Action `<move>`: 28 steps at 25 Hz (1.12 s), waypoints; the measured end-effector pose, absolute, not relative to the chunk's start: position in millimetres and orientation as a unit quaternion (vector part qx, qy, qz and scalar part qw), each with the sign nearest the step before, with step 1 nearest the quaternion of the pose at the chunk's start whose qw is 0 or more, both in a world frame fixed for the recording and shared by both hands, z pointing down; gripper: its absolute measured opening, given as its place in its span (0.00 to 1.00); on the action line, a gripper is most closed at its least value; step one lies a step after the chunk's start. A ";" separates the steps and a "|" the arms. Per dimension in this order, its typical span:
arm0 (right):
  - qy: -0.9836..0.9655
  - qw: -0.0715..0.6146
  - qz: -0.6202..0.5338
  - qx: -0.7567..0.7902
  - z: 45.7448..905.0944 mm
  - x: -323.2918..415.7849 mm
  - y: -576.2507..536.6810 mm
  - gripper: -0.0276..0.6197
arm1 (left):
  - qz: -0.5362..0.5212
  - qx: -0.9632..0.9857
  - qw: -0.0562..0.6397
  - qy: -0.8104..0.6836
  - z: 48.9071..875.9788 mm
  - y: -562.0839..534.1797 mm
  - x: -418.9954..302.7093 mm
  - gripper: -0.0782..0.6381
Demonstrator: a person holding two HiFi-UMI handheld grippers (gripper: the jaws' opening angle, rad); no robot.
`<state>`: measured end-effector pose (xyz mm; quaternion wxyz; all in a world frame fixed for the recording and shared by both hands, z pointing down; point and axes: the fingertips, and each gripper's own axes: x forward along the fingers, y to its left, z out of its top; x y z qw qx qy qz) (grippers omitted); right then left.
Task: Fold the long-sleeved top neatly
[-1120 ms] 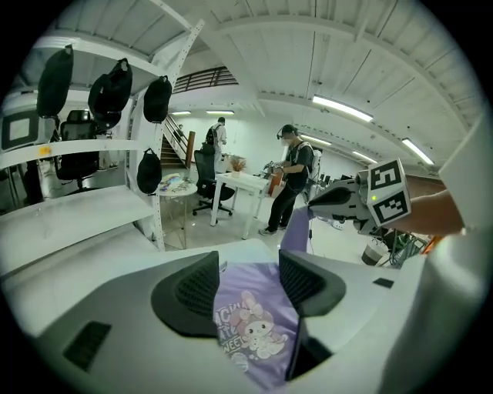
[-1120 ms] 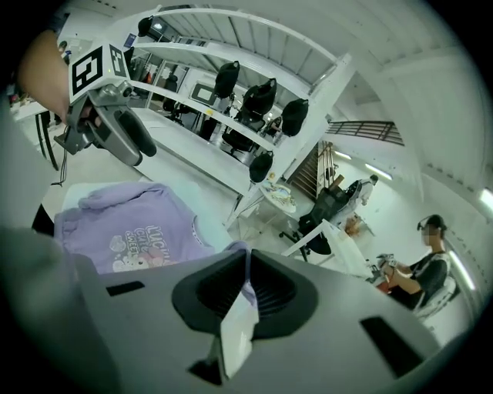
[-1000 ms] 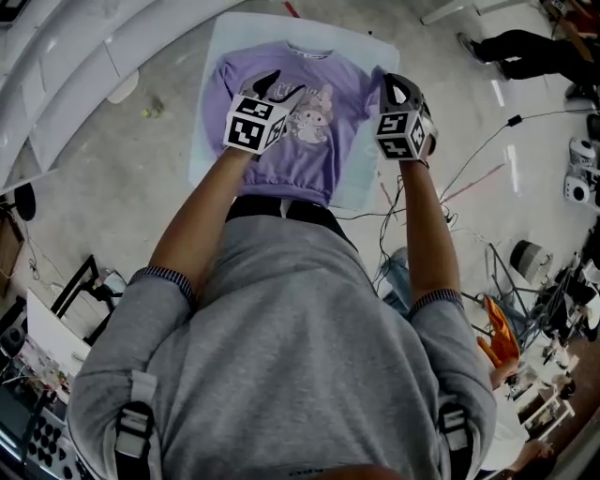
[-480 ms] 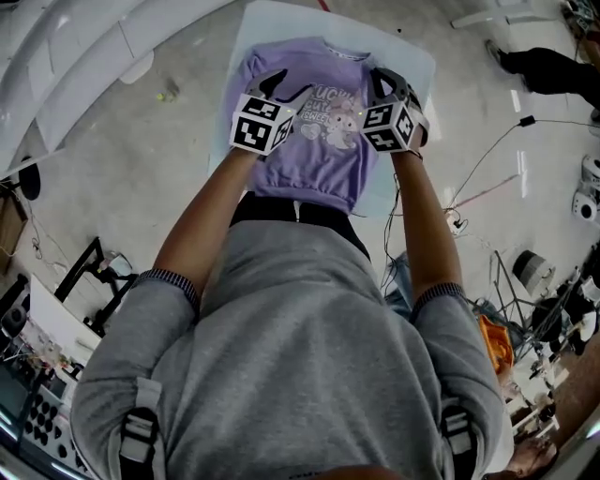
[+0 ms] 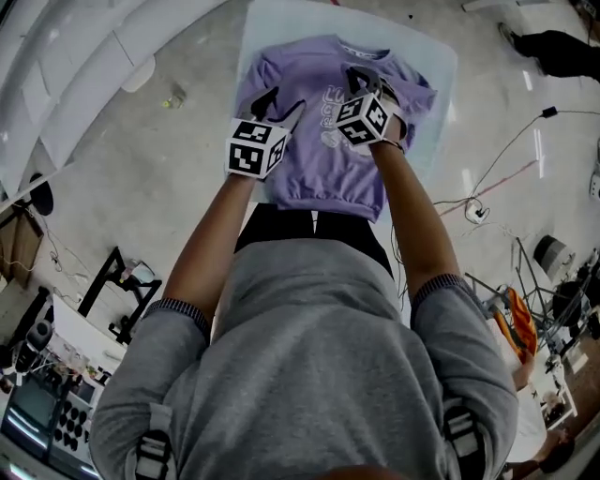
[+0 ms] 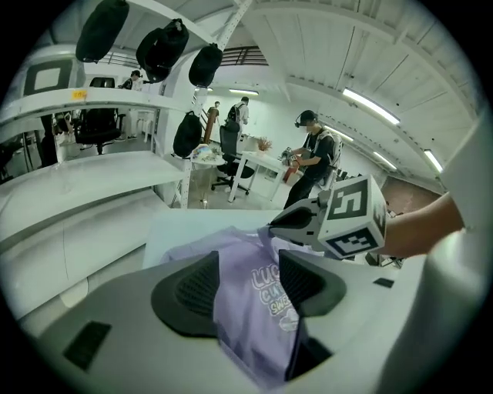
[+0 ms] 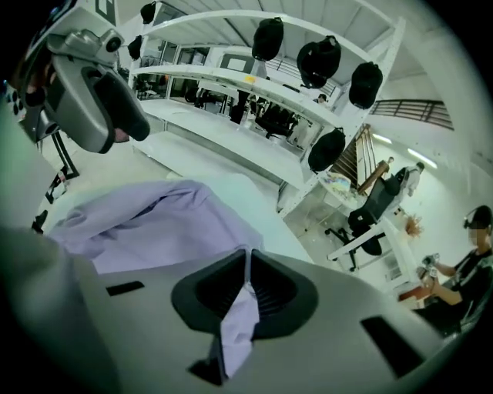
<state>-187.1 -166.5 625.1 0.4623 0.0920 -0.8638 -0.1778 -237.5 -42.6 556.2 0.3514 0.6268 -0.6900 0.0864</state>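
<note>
From above, the purple long-sleeved top (image 5: 319, 164) lies front up on a white worktop (image 5: 267, 28), neckline at the far edge and hem toward the person. The left gripper (image 5: 279, 101) hangs over the left side of the top with its jaws spread. The right gripper (image 5: 367, 80) is over the printed chest, a little right of the lettering. From this height its jaws are too dark and small to tell what they hold.

In the left gripper view, that gripper's jaws (image 6: 248, 281) stand wide apart. The top (image 6: 266, 315) shows through the gap between them, lettering readable, and neither pad presses on the cloth. The right gripper (image 6: 281, 225) reaches in from the right with its marker cube, its tip over the far part of the top. The pale worktop (image 6: 177, 227) runs out behind. Beyond it are desks, with a person (image 6: 312, 154) standing at one, and dark bags (image 6: 162, 50) hang from a white rack overhead.

In the right gripper view, that gripper's jaws (image 7: 246, 288) are pressed together on a thin fold of the purple cloth, and a strip of it comes out toward the camera. The rest of the top (image 7: 154, 223) lies rumpled on the worktop (image 7: 254, 192) to the left. The left gripper (image 7: 127, 115) hovers above it at the upper left. More dark bags (image 7: 320, 58) hang on the rack behind, and an office chair (image 7: 370, 215) stands to the right.
</note>
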 end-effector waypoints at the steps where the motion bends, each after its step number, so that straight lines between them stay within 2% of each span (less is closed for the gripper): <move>1: -0.863 0.466 -0.170 0.097 632.9 -190.5 -164.1 0.09 | 0.088 0.626 0.355 -0.689 560.2 -39.2 -238.8 0.49; 13: -0.867 0.467 -0.008 0.173 683.8 -224.0 -147.9 0.09 | 0.087 0.607 0.386 -0.690 591.4 -10.4 -261.2 0.48; 21: -0.877 0.443 0.098 0.157 696.6 -248.5 -123.1 0.11 | 0.087 0.597 0.400 -0.690 605.0 2.9 -270.1 0.48; 25: -0.887 0.411 0.167 0.127 691.7 -271.5 -106.1 0.23 | 0.090 0.594 0.403 -0.691 607.4 9.4 -276.0 0.48; 28: -0.890 0.402 0.180 0.117 686.6 -279.2 -100.9 0.27 | 0.092 0.593 0.402 -0.691 608.0 15.0 -281.1 0.48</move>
